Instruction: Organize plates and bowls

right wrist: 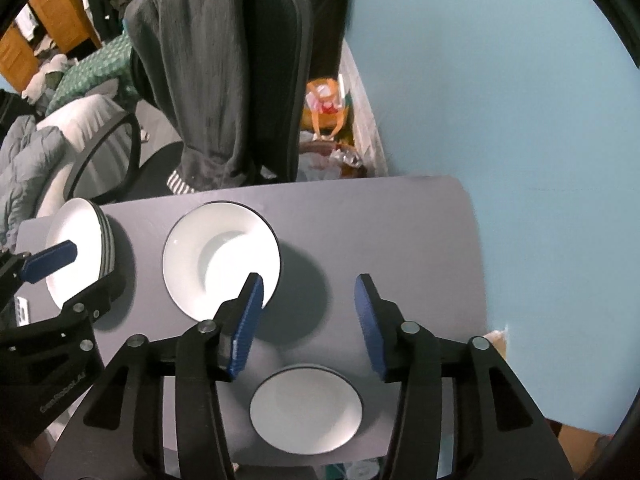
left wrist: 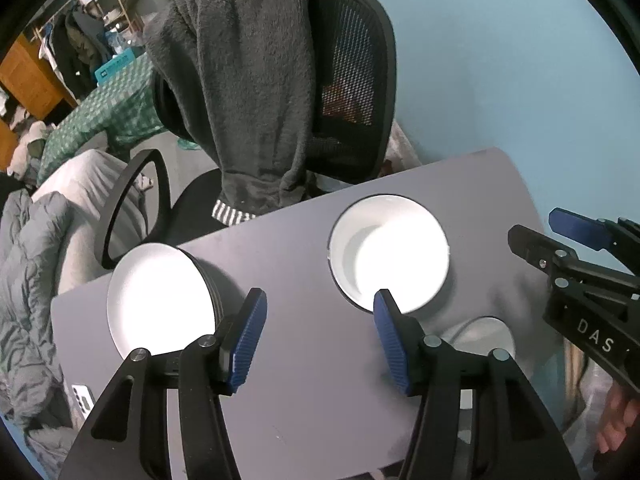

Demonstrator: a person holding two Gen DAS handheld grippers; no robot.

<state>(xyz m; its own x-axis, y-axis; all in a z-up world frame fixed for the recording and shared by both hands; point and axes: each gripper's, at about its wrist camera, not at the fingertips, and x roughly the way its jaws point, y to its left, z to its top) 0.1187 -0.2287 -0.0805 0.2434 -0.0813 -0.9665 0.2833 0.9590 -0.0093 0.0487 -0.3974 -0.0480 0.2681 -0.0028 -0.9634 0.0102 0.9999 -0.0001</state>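
Both the left tool (left wrist: 320, 336) and right tool (right wrist: 308, 326) hang parted and empty above the tabletop (right wrist: 380, 224), the wide-rimmed bowl (right wrist: 222, 264) mid-frame, the stack (right wrist: 78, 252) at left risking toppling if clipped.

A pale blue wall (right wrist: 500, 80) backs the grey counter (right wrist: 380, 232). A black mesh chair (left wrist: 352, 92), draped with a dark fleece (left wrist: 248, 80), stands beside what looks like a bed (left wrist: 36, 240).

Both the left gripper (left wrist: 320, 336) and the right gripper (right wrist: 309, 324) are built of black linkages joined by silver rivets, with ribbed blue pads (left wrist: 245, 340) lining the jaws
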